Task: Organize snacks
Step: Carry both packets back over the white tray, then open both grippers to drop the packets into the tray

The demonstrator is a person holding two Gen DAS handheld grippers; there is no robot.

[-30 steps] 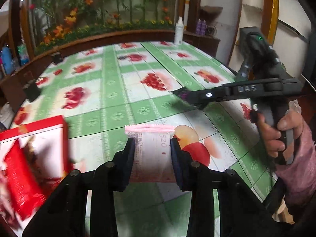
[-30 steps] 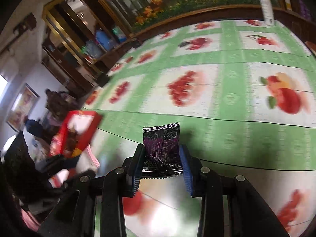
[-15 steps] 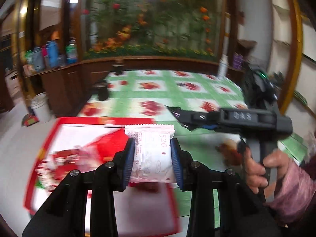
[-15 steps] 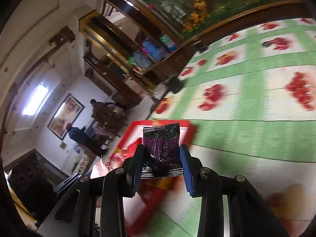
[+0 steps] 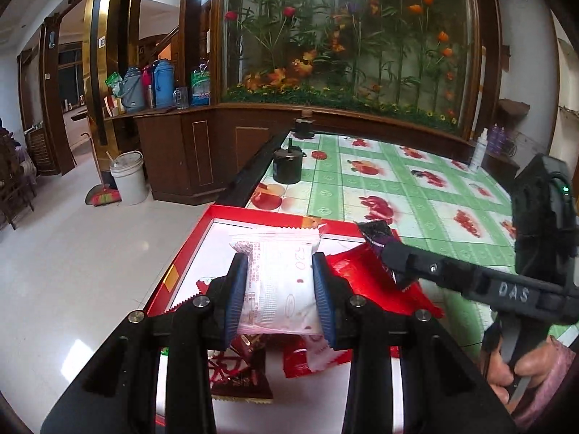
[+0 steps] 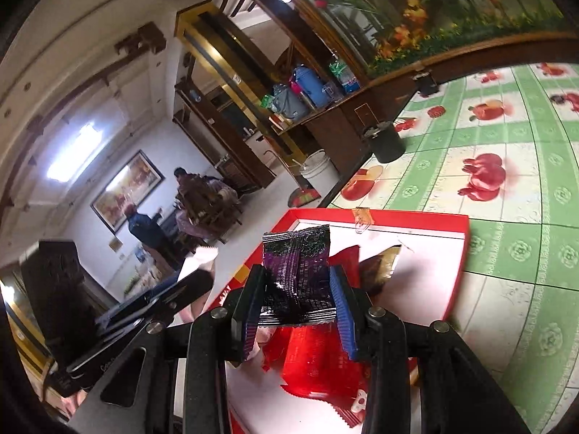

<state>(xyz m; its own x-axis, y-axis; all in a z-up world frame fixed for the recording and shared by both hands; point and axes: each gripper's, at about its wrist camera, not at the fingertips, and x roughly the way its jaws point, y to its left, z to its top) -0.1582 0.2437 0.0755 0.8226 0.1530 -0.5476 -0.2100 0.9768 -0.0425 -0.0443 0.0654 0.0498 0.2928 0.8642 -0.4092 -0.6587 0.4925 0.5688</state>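
My left gripper is shut on a white and pink snack packet, held above a red-rimmed box with a white floor at the table's left corner. My right gripper is shut on a dark purple snack packet, also over the red-rimmed box. Several red packets and a brown packet lie in the box under the grippers. In the left wrist view the right gripper reaches in from the right, its purple packet over the box's far edge.
The table has a green cloth with fruit prints. A black cup stands near the table's left edge behind the box, a white bottle at the far right. A white bucket sits on the floor. People sit in the far room.
Both grippers swung left across the table with their packets still held. The red box, at the left edge a second ago, now lies directly beneath both grippers.
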